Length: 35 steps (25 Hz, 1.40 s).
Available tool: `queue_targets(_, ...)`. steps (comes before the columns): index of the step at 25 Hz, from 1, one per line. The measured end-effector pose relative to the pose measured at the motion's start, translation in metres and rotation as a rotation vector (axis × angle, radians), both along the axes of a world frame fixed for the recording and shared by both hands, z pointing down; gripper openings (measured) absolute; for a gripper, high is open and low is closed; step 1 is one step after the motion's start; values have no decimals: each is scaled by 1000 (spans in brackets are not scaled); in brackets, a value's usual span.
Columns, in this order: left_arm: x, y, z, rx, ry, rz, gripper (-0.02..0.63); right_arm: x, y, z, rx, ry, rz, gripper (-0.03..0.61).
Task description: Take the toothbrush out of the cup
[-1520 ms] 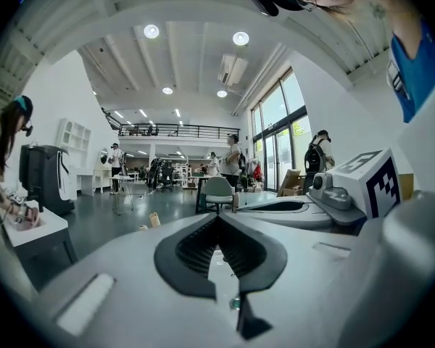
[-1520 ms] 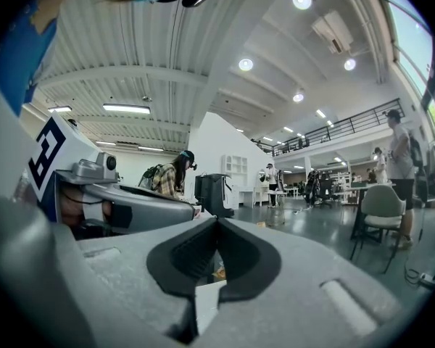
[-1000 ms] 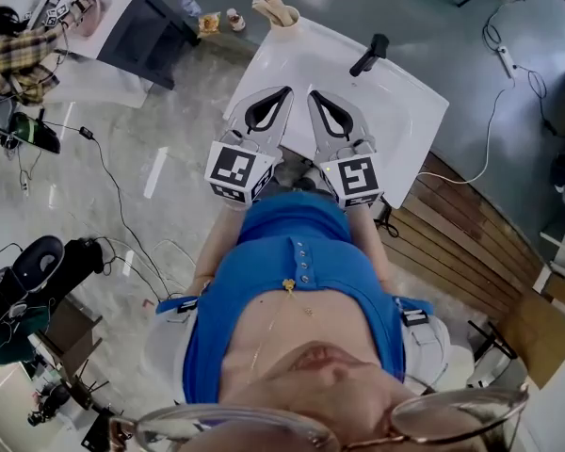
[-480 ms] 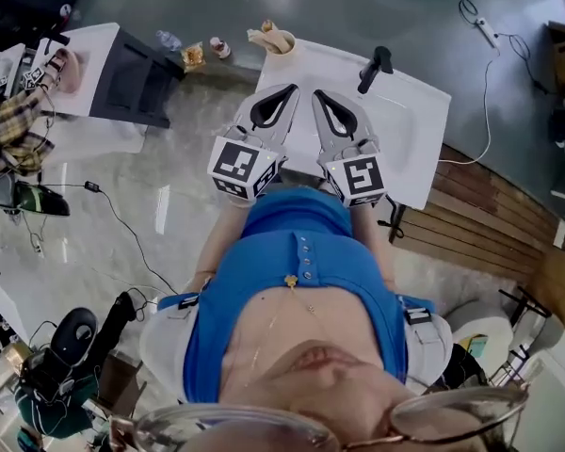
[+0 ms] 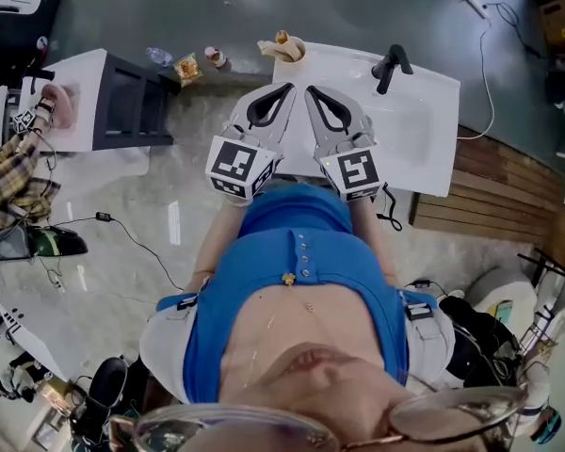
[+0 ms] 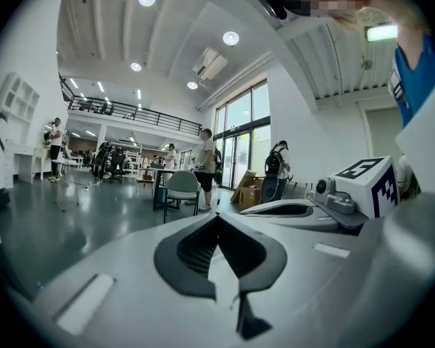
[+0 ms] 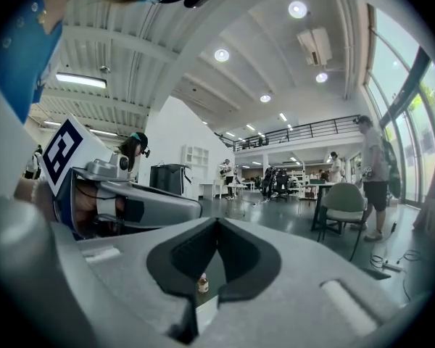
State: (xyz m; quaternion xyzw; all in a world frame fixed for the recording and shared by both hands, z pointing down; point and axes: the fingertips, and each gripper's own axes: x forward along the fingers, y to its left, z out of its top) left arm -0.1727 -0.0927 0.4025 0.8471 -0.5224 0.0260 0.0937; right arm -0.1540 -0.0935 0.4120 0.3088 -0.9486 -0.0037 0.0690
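Note:
A beige cup [image 5: 291,48] stands on the far left corner of the white sink counter [image 5: 424,135], with a pale toothbrush [image 5: 269,49] sticking out of it to the left. My left gripper [image 5: 288,87] and right gripper [image 5: 308,88] are held side by side, level, just short of the cup. Both are shut with nothing between their pads. In the left gripper view the shut tips [image 6: 217,216] point into the hall, and the cup is not seen there. The right gripper view shows its tips [image 7: 217,220] together too.
A black faucet [image 5: 393,62] stands on the counter right of the cup. Small bottles and a snack bag [image 5: 186,67] lie on the floor to the left, beside a white table with dark sides [image 5: 122,102]. Cables cross the floor, and wooden decking [image 5: 494,210] lies right.
Both grippers have swung together toward the sink's left corner. The cup now lies just ahead of their tips instead of off to the side. Jaws stayed shut.

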Motion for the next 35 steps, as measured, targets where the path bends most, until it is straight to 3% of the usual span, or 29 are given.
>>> queue_targets(7,-33,-10,11,-10,-37,43,2,-24,-7,8,-13,20,55,2)
queue_targets(14,-39,-24,15,-10,-34,91,2,-27,-16,11,-22,34,112,2)
queue_targets(23,-49,-43,24,-29,-60,44,2,-25,-34,15,-34,53,95,2)
queue_targets(35,-81,-71,65,-119,-120,-34,3,-16,-49,22,-69,75,105,2)
